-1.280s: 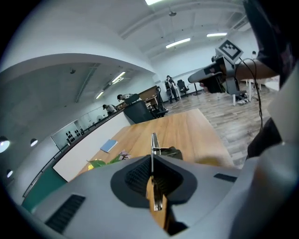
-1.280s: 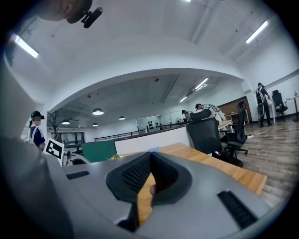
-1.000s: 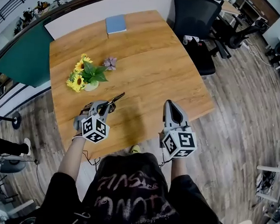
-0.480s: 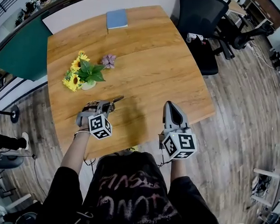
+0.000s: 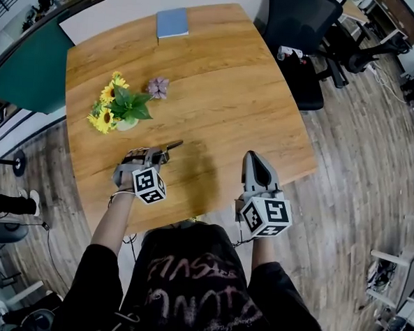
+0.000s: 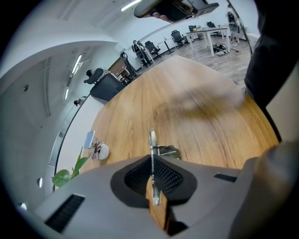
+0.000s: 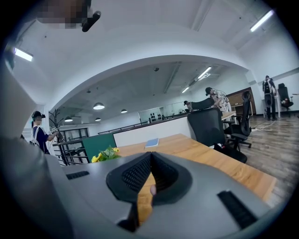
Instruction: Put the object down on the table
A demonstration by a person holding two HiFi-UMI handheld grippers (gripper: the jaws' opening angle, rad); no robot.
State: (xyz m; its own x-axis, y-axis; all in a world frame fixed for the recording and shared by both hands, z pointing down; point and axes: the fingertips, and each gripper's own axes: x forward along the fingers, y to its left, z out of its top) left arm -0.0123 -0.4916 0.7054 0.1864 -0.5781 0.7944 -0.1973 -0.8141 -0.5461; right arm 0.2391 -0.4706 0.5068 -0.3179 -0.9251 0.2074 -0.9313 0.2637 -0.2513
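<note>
My left gripper is shut on a thin metal tool and hovers low over the near left part of the wooden table. In the left gripper view the tool shows edge-on between the pads and sticks out past the left gripper, with its shadow on the wood just beyond. Whether its tip touches the table I cannot tell. The right gripper is at the table's near edge, shut with nothing in it. Its pads meet in the right gripper view too, where the right gripper points across the table.
A bunch of sunflowers and a small purple flower lie left of centre on the table. A blue book lies at the far edge. A black office chair stands at the far right corner.
The left gripper has shifted slightly and the tool now lies flatter and lower toward the table. The right gripper has barely moved.
</note>
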